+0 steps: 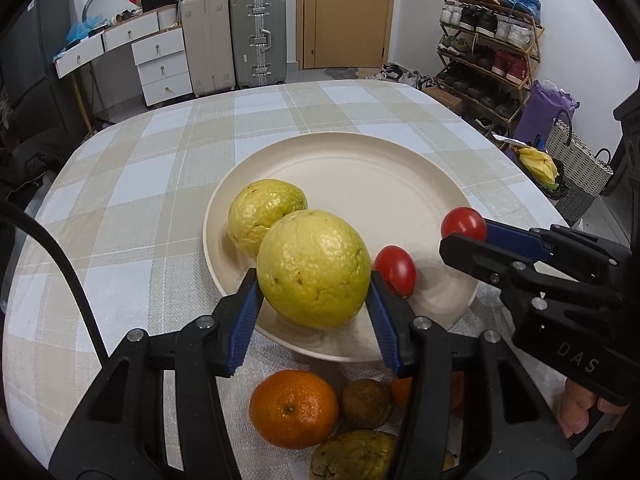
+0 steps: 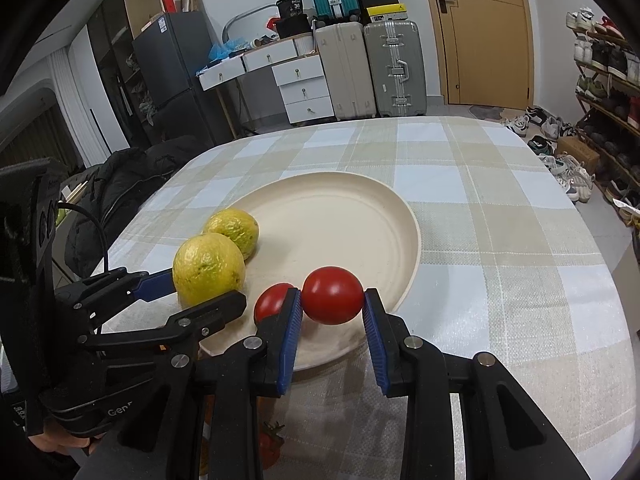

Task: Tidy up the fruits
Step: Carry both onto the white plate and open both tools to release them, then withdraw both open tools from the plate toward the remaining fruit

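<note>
A cream plate [image 1: 360, 168] [image 2: 352, 200] sits on the checked tablecloth. My left gripper [image 1: 314, 280] [image 2: 200, 286] is shut on a large yellow-green fruit [image 1: 314, 268] [image 2: 208, 268], held just over the plate's near left part. A second yellow-green fruit [image 1: 264, 214] [image 2: 234, 226] lies on the plate behind it. One red tomato [image 1: 396, 270] [image 2: 270, 302] rests on the plate. My right gripper [image 2: 332, 300] [image 1: 464, 228] is shut on another red tomato [image 2: 332, 294] [image 1: 464, 222] above the plate's near right rim.
In front of the plate lie an orange [image 1: 294, 408], a brown fruit [image 1: 366, 404], a yellowish wrinkled fruit [image 1: 354, 456] and a strawberry [image 2: 272, 442]. The table's edge curves around. Suitcases [image 1: 232, 40], drawers [image 1: 160, 64] and a shoe rack [image 1: 488, 40] stand beyond.
</note>
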The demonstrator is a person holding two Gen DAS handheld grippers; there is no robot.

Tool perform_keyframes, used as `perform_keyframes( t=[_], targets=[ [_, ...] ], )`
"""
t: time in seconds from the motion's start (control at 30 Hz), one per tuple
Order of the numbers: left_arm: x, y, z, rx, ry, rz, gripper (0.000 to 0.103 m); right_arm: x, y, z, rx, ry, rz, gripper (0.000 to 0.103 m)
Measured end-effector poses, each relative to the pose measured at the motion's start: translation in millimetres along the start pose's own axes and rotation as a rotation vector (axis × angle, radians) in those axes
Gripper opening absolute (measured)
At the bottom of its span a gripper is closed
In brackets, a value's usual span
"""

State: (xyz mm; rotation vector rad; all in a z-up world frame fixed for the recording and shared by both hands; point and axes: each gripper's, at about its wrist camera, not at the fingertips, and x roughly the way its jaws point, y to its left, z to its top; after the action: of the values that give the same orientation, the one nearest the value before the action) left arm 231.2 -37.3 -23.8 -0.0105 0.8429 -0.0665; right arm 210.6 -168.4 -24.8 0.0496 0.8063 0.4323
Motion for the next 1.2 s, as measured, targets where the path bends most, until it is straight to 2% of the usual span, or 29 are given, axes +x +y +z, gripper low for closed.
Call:
perform_keyframes(
  t=[0.37, 0.4, 0.5, 0.63, 0.77, 0.8, 0.87, 0.9, 0.93, 1.13, 1.2],
  targets=[
    [9, 0, 4, -0.01, 0.015, -0.006, 0.05, 7, -1, 3, -0.021, 0.005, -0.005, 0.032],
    [8, 0, 4, -0.007, 0.015, -0.009, 0.05, 5, -1, 3, -0.021, -0.004, -0.006, 0.034],
    [3, 2, 2, -0.012, 0.011, -0.021, 0.05, -2, -2, 2, -0.018, -0.022, -0.008, 0.049],
    [-5, 1, -1, -0.011, 0.0, -0.026, 0.052, -11, 1, 0, -0.035, -0.04, -0.019, 0.05],
    [-22, 3, -6, -0.02, -0.03, -0.033, 0.07, -20, 3, -5, -0.047, -0.033, -0.014, 0.053],
    [-27, 5, -8, -0.023, -0.04, -0.036, 0.071, -21, 4, -6, -0.053, -0.031, -0.021, 0.057],
    [-37, 8, -12, -0.029, -0.053, -0.026, 0.074, -25, 7, -8, -0.063, -0.033, -0.034, 0.073],
    [-41, 9, -14, -0.032, -0.06, -0.024, 0.076, -28, 7, -10, -0.064, -0.037, -0.031, 0.087],
    [-46, 12, -16, -0.038, -0.067, -0.026, 0.08, -32, 8, -12, -0.06, -0.047, -0.025, 0.094],
    [-73, 25, -32, -0.079, -0.092, -0.048, 0.086, -50, 6, -19, -0.027, -0.081, -0.004, 0.103],
    [-82, 28, -38, -0.083, -0.114, -0.029, 0.093, -55, 7, -20, -0.03, -0.081, 0.005, 0.103]
  ],
)
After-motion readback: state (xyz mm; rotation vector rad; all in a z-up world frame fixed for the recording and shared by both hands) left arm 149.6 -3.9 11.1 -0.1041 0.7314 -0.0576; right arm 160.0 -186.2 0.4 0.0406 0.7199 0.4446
